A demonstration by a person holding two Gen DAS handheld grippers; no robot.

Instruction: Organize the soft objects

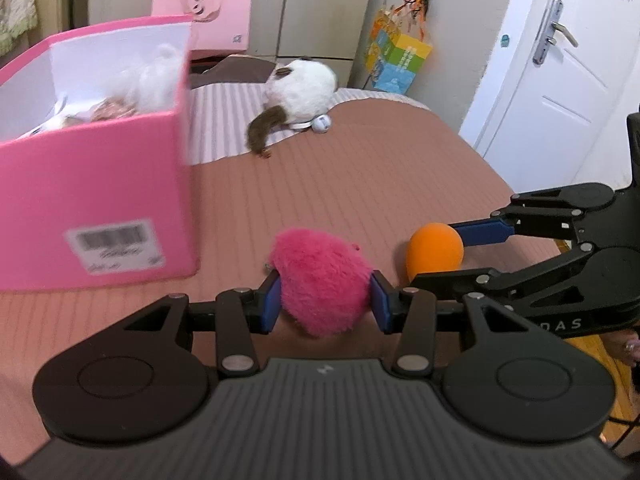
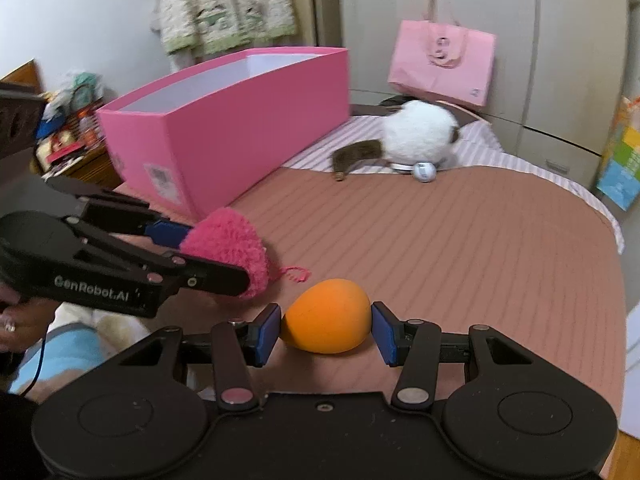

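A fluffy hot-pink toy (image 1: 320, 276) (image 2: 228, 244) sits between the blue pads of my left gripper (image 1: 324, 300) (image 2: 216, 256), which is shut on it just above the brown bedspread (image 1: 360, 184). To its right, my right gripper (image 2: 326, 330) (image 1: 444, 252) is shut on an orange soft egg (image 2: 326, 316) (image 1: 434, 250), with both pads touching its sides. The open pink box (image 1: 100, 200) (image 2: 224, 128) stands to the left and holds white and brown plush toys (image 1: 152, 76). A white plush cat with a brown tail (image 1: 304, 84) (image 2: 416, 132) lies farther back on the bed.
A small white ball (image 1: 322, 122) (image 2: 424, 171) rests by the cat. A pink paper bag (image 1: 208, 12) (image 2: 440, 64) stands at the bed's far end, before wardrobe doors. A colourful bag (image 1: 396, 60) and a white door (image 1: 540, 80) are at the right. A cluttered nightstand (image 2: 68, 140) is at the left.
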